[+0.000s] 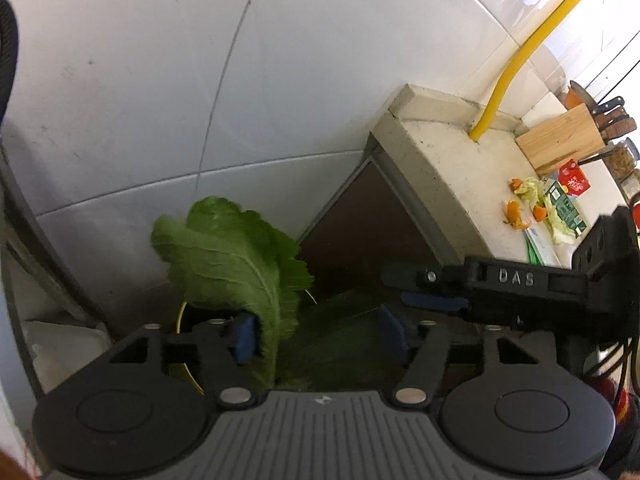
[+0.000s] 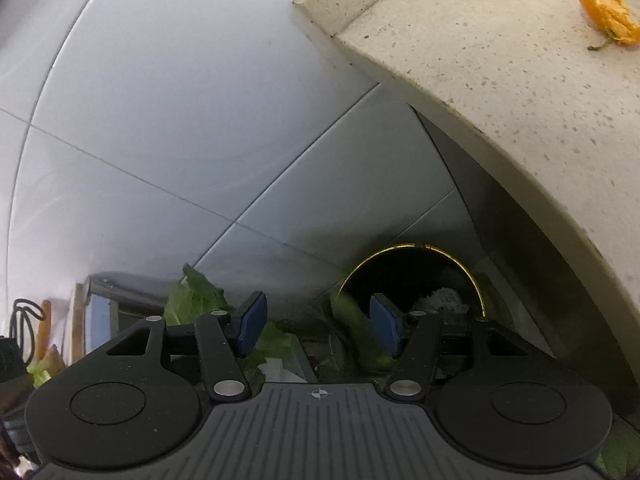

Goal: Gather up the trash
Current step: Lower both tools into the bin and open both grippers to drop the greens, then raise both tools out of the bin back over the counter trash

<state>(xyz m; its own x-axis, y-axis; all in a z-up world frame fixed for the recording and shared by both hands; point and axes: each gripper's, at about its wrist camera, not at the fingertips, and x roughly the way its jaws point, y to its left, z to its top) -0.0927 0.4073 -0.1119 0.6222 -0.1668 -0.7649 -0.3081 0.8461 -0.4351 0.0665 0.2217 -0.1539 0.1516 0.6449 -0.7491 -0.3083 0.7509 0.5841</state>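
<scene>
My left gripper (image 1: 318, 336) is open over a dark bin with a yellow rim (image 1: 180, 320). A large green leaf (image 1: 232, 264) stands upright, leaning on the left blue pad (image 1: 244, 338); more dark green leaves (image 1: 340, 348) lie below the jaws. My right gripper (image 2: 318, 328) is open too, and a blurred green leaf (image 2: 354, 326) sits by its right pad above the bin (image 2: 412, 276). The right gripper (image 1: 404, 288) also shows from the side in the left wrist view. Orange peels (image 1: 516, 216) and lettuce scraps (image 1: 540, 196) lie on the counter (image 1: 452, 172).
A white tiled wall (image 1: 160, 100) stands behind the bin. The speckled counter edge (image 2: 500, 92) overhangs it, with an orange peel (image 2: 608, 16) on top. A yellow hose (image 1: 516, 60), a knife block (image 1: 560, 140) and packets (image 1: 568, 204) are on the counter. Another leaf (image 2: 196, 296) shows at left.
</scene>
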